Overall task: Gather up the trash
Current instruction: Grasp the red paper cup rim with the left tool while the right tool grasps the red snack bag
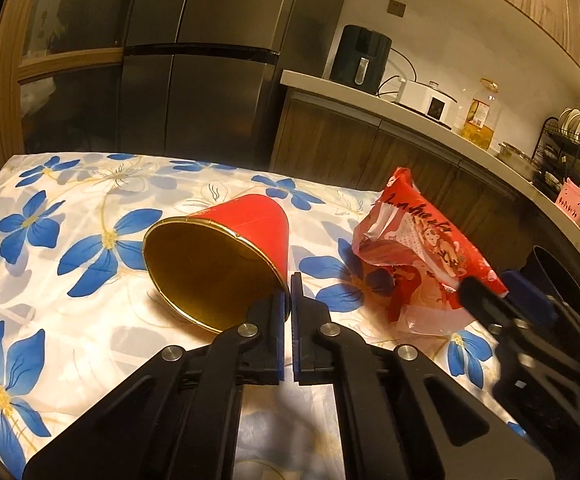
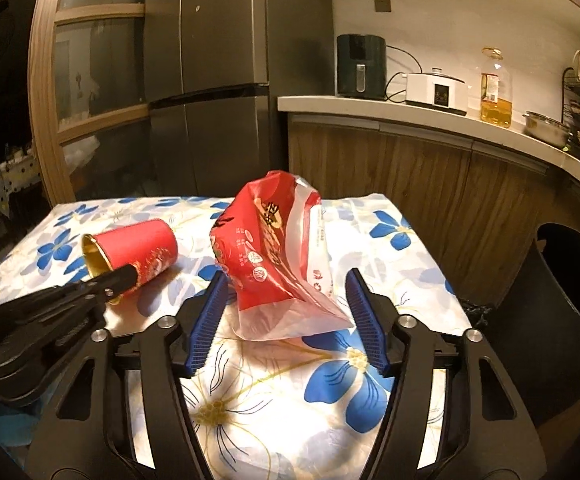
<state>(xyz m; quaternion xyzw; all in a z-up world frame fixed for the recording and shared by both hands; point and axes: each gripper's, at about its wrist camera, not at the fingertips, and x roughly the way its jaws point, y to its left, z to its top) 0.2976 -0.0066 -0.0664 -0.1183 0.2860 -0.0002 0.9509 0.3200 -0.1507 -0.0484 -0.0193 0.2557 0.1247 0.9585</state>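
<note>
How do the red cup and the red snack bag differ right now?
The red cup lies on its side, rigid, its rim pinched by the shut left gripper. The snack bag stands crumpled and torn open, between the right gripper's open fingers, not yet gripped. Both are red, on the floral tablecloth.

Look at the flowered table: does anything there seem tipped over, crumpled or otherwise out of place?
Yes. A red paper cup lies on its side on the tablecloth, its gold inside showing, the left gripper shut on its rim. Beside it, a torn-open red snack bag sits crumpled between the right gripper fingers.
</note>
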